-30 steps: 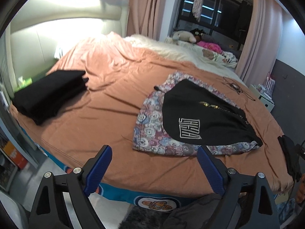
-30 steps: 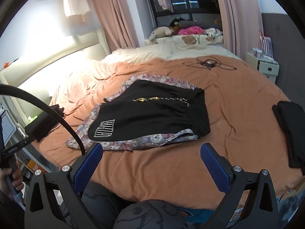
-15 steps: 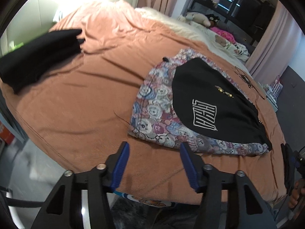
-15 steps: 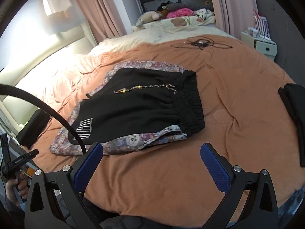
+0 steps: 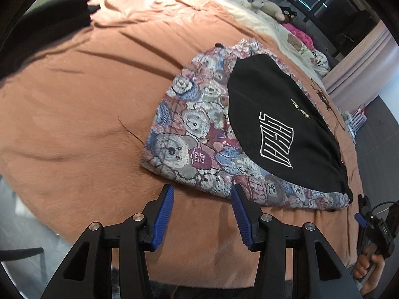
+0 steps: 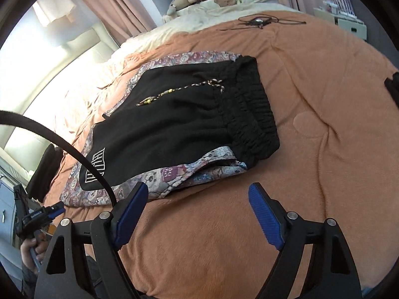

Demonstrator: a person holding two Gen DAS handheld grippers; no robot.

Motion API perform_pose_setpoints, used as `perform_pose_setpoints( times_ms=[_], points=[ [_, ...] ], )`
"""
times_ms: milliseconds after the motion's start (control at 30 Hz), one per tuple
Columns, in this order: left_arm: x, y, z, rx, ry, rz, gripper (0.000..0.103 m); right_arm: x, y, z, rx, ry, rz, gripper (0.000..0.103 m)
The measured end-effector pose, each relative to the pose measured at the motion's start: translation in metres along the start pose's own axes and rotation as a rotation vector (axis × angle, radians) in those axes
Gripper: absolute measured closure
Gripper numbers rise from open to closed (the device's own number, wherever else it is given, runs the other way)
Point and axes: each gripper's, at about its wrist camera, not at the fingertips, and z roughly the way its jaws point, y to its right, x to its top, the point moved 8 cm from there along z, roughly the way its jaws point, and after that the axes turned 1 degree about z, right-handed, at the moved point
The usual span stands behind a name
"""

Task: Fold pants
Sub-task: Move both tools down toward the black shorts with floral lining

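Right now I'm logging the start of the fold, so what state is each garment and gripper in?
black shorts: lying flat on the patterned pants, unfolded, drawstring loose on top.
patterned pants: flat on the orange blanket, under the shorts, not gripped.
folded black garment: stacked at the bed's far corner.
left gripper: open, at the pants' near edge.
right gripper: open, holding nothing.

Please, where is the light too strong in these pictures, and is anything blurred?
Right wrist view: glare washes out the headboard at left; the black shorts stay sharp. Left wrist view: even light, the folded black clothes slightly blurred near the bent fisheye edge.
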Motion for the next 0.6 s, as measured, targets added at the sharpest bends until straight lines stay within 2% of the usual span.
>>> perform_pose_setpoints(
  times_ms=[100, 233, 400, 433, 500, 567, 600],
  points=[
    [0.004, -0.001, 0.009, -0.016, 0.005, -0.009, 0.053, 0.002, 0.005, 0.006, 0.024, -0.01, 0.018, 0.02],
    [0.015, 0.0, 0.015, -0.028, 0.03, -0.008, 0.053, 0.002, 0.008, 0.01, 0.114, -0.012, 0.051, 0.02],
    [0.028, -0.003, 0.005, -0.046, 0.1, -0.052, 0.053, -0.003, 0.026, 0.018, 0.115, -0.036, 0.093, 0.02],
    [0.03, -0.005, 0.004, -0.034, 0.108, -0.057, 0.055, -0.004, 0.029, 0.019, 0.119, -0.036, 0.103, 0.02],
    [0.03, -0.009, 0.004, -0.005, 0.112, -0.059, 0.068, -0.005, 0.035, 0.02, 0.127, -0.031, 0.13, 0.02],
    [0.029, -0.012, 0.007, 0.013, 0.103, -0.061, 0.088, -0.005, 0.042, 0.021, 0.12, -0.021, 0.153, 0.02],
    [0.029, -0.014, 0.009, 0.024, 0.098, -0.069, 0.091, -0.005, 0.047, 0.021, 0.116, -0.014, 0.167, 0.02]
  ],
)
